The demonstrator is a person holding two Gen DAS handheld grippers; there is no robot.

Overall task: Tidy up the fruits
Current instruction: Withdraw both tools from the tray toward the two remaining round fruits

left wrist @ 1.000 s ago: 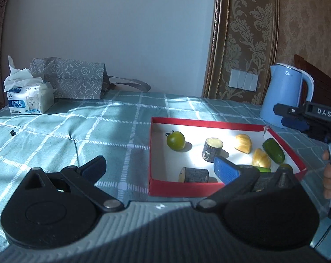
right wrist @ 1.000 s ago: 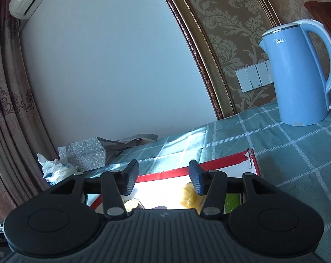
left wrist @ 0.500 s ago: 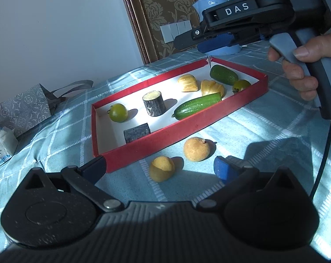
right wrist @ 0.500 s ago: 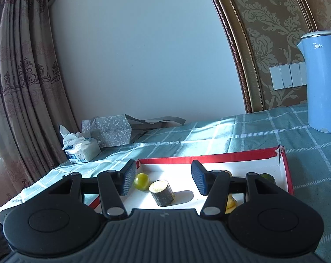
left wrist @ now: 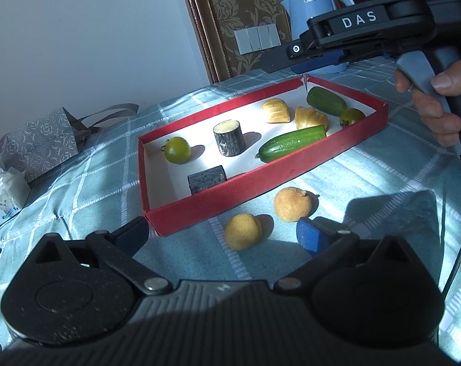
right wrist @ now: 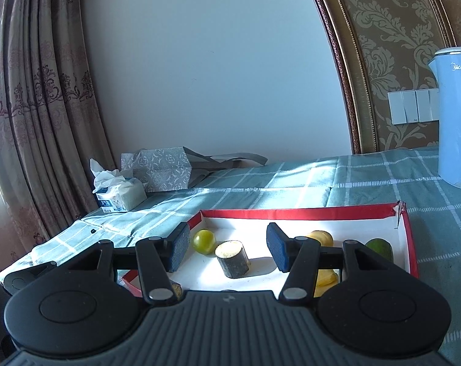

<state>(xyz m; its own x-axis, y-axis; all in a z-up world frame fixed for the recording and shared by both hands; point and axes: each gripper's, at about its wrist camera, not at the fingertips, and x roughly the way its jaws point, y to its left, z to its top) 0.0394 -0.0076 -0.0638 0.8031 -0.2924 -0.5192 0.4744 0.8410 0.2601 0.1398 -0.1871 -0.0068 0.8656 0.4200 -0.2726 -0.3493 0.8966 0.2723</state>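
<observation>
The left gripper (left wrist: 221, 238) hangs open and empty over two yellow fruits (left wrist: 242, 231) lying on the cloth just outside the red tray (left wrist: 206, 207); the nearer one looks the easier catch, taken squarely between the pads. The tray's near wall must be cleared, while the right gripper (right wrist: 227, 251), jaws apart and empty, crowds the tray's far end.

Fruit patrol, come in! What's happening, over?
Both tongs, left and right, open, empty. Two yellow fruits outside red tray. Nothing blocking.
</observation>
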